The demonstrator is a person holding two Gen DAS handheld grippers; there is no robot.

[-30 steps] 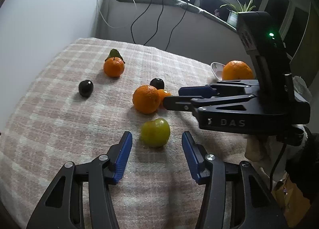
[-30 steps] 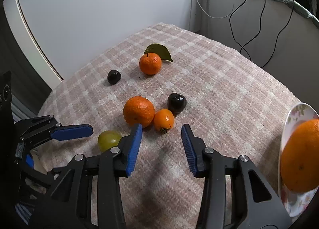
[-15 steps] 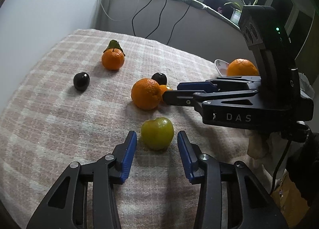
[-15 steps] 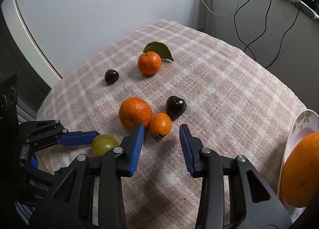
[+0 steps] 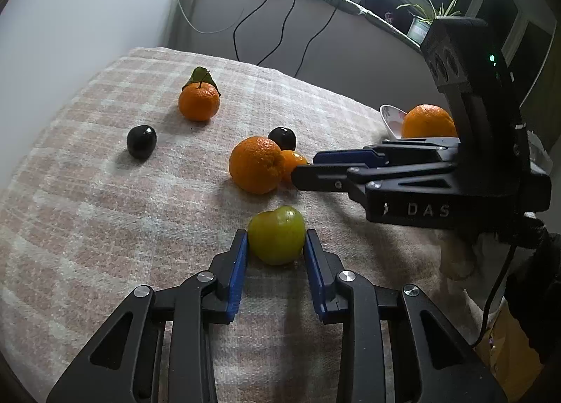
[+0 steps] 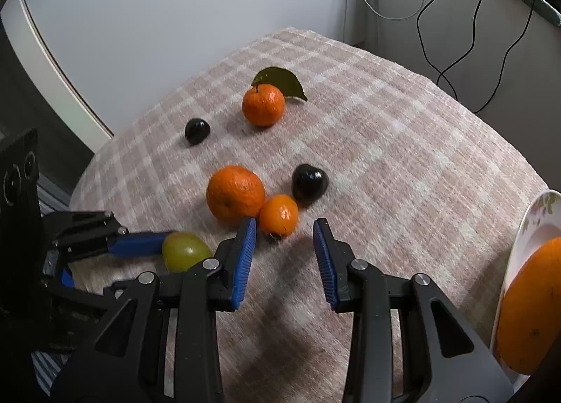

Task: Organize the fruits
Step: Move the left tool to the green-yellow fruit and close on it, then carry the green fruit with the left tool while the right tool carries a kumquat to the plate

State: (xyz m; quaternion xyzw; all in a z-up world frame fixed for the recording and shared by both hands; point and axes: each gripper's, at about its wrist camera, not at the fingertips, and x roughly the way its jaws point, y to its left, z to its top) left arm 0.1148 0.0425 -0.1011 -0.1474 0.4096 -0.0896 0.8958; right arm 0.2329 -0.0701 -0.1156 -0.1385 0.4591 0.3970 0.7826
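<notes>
My left gripper [image 5: 276,240] is shut on a green fruit [image 5: 276,234] that rests on the checked cloth [image 5: 105,213]; the fruit also shows in the right wrist view [image 6: 184,251]. My right gripper [image 6: 284,227] is open just short of a small orange [image 6: 278,214], which touches a bigger orange [image 6: 235,193]. The right gripper shows in the left wrist view [image 5: 308,166] beside the small orange [image 5: 293,163]. A dark plum [image 6: 309,181] lies just behind. Farther back lie a leafy mandarin [image 6: 263,104] and a second plum [image 6: 197,130].
A white plate [image 6: 533,224] at the table's right edge holds a large orange [image 6: 529,305]. Cables hang down the wall behind the table [image 5: 266,7]. A potted plant [image 5: 420,22] stands on the ledge at the back right.
My left gripper moved forward and closed its fingers on the green fruit. My right gripper moved forward and closer to the small orange, still open.
</notes>
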